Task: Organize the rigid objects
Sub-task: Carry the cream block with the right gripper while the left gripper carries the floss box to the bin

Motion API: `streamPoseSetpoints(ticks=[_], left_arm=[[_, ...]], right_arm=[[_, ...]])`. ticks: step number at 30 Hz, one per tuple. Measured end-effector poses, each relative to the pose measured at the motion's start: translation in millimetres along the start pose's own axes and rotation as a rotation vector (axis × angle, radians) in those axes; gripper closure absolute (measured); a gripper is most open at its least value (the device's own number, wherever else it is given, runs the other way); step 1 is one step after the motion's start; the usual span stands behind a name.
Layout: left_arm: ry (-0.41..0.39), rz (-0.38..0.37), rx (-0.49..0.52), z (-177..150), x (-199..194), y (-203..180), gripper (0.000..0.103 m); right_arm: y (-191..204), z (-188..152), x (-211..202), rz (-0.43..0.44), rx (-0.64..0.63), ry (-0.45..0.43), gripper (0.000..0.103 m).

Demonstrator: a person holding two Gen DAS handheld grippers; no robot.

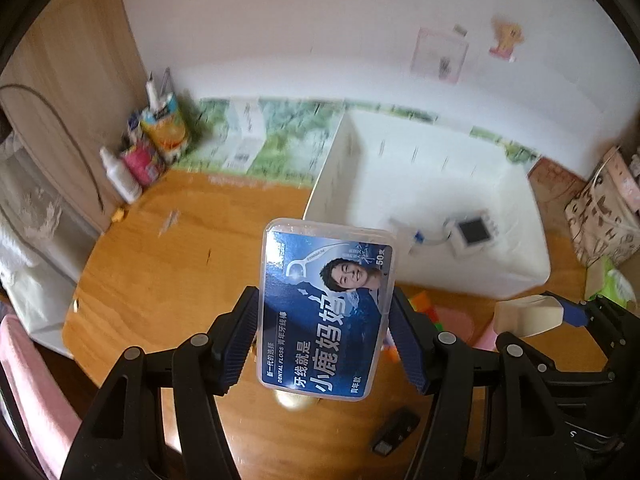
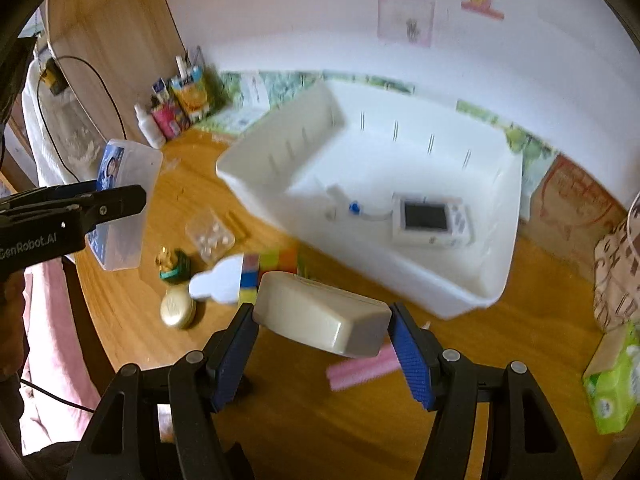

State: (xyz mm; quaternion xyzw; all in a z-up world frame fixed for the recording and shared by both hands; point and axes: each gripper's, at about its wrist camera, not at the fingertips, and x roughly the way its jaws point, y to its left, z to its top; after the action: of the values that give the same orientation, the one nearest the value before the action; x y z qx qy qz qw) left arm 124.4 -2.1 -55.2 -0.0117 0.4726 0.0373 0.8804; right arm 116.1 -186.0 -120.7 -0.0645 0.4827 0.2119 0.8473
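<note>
Left hand-held gripper (image 1: 324,336) is clamping the clear dental floss box (image 1: 329,308) by its long sides, held above the desk (image 1: 160,280). Right hand-held gripper (image 2: 322,350) is pinching a beige case (image 2: 322,318), also off the desk. White bin (image 2: 400,272) is sitting ahead, already holding a small screen device (image 2: 430,220). Loose bits are lying on the desk: colour cube (image 2: 272,268), gold tin (image 2: 178,310), pink strip (image 2: 362,368). Judgement: both are being carried for binning; best clearing the near rim, lowering one at a time beside the device, releasing low so nothing is bouncing.
</note>
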Motion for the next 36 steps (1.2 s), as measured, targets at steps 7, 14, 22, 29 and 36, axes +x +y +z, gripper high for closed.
streamPoseSetpoints(ticks=[7, 14, 22, 29, 36], left_arm=[[-0.151, -0.065, -0.006, 13, -14, -4, 0.036], [-0.27, -0.108, 0.004, 22, -17, -13, 0.036], [-0.308, -0.149, 0.005, 34, -1, -26, 0.036], [-0.344, -0.18, -0.009, 41, 14, -31, 0.036], [-0.331, -0.195, 0.002, 51, 31, -38, 0.036]], right_arm=[[-12, 15, -16, -0.03, 0.013, -0.14, 0.036], [-26, 19, -22, -0.049, 0.05, -0.261, 0.036], [-42, 18, -27, -0.085, 0.069, -0.399, 0.036], [-55, 18, -18, -0.103, 0.069, -0.441, 0.036], [-65, 20, -2, -0.094, 0.093, -0.417, 0.036]])
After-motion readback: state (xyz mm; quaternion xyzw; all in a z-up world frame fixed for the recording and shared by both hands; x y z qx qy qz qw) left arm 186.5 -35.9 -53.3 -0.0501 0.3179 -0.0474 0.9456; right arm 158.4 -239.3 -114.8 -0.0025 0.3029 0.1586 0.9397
